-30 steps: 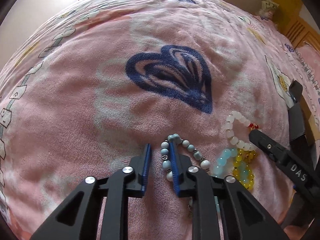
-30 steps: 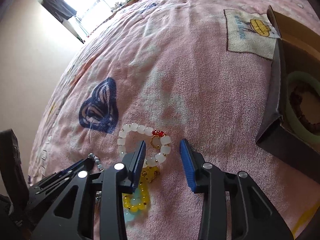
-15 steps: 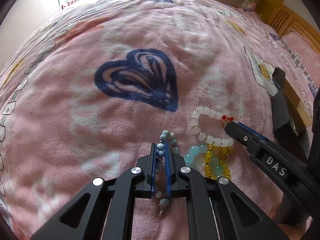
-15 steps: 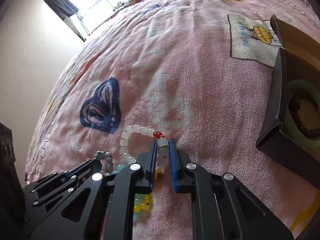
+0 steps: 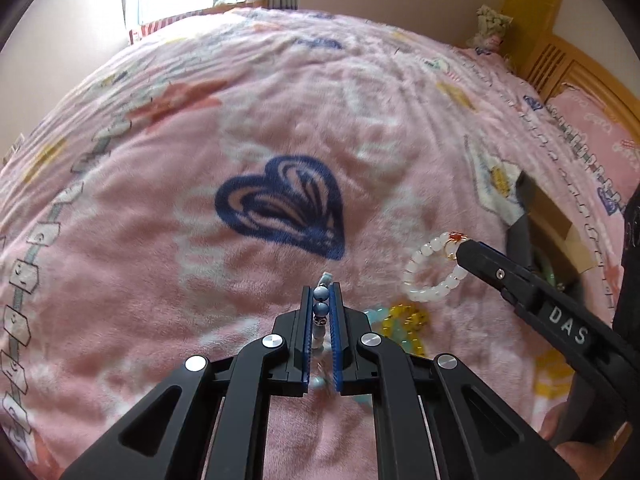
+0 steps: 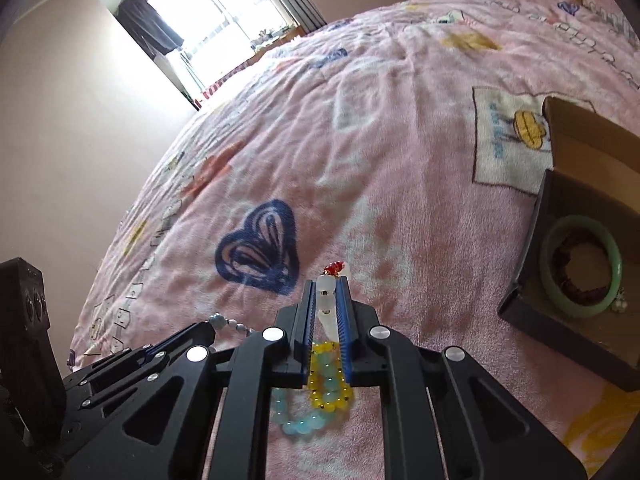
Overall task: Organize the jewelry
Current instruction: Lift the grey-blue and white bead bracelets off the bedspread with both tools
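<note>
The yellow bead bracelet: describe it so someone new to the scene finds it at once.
On the pink blanket, look just below the navy heart print, beneath the right gripper. The yellow bead bracelet lies there overlapping a pale aqua bracelet; it alone is bright yellow.

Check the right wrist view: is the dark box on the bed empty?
No, the dark box already holds a green bangle with a dark beaded bracelet lying inside its ring.
</note>
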`<state>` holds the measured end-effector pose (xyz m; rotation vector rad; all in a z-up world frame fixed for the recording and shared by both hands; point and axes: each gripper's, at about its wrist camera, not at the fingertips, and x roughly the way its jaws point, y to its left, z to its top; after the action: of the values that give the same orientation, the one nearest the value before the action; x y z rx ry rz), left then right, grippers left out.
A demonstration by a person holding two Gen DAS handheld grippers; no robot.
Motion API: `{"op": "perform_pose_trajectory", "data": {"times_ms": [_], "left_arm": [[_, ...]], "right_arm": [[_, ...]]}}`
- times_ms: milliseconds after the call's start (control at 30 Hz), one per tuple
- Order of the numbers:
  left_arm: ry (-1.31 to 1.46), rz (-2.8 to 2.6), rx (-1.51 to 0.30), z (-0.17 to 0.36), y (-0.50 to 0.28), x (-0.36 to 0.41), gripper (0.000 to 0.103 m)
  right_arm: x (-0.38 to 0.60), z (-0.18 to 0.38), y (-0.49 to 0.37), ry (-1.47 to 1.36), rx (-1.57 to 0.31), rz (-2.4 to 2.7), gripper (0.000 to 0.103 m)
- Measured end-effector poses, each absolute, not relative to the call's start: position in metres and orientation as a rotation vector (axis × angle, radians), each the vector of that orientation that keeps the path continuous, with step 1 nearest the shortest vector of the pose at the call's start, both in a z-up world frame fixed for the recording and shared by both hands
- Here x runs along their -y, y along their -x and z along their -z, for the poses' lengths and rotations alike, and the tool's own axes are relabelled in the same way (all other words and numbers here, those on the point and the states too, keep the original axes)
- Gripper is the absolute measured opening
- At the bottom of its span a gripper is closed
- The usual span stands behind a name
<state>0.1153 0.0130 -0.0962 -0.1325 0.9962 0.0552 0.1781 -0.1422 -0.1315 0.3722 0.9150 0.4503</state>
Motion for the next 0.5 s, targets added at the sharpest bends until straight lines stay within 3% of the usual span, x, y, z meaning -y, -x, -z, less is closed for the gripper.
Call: {"op": "perform_pose_trajectory", "data": {"times_ms": [233,400,433,500], "left_arm": [[0.121,-0.042,-0.918,0.066,-0.103,-0.008,0.009],[0.095,-0.052,-0.872,0.051,-0.096,-0.003,0.009],[0.089,-0.052,-0.867,0.049,-0.096,-0.003,0.009],[0.08,-0.054,-0.86,0.048,-0.095,-0.001,0.009]], "right_arm": [[0.16,0.104,-0.168,-0.391,-0.843,-0.442,0.008],[0.164,0.128,-0.178,-0.389,-0.941,-0.446,0.012],[0.163,0.138,-0.182,-0.371,-0.978,-0.422,0.014],[0.16,0.154,-0.186,-0.353,-1.027,-0.393,0.035]]}}
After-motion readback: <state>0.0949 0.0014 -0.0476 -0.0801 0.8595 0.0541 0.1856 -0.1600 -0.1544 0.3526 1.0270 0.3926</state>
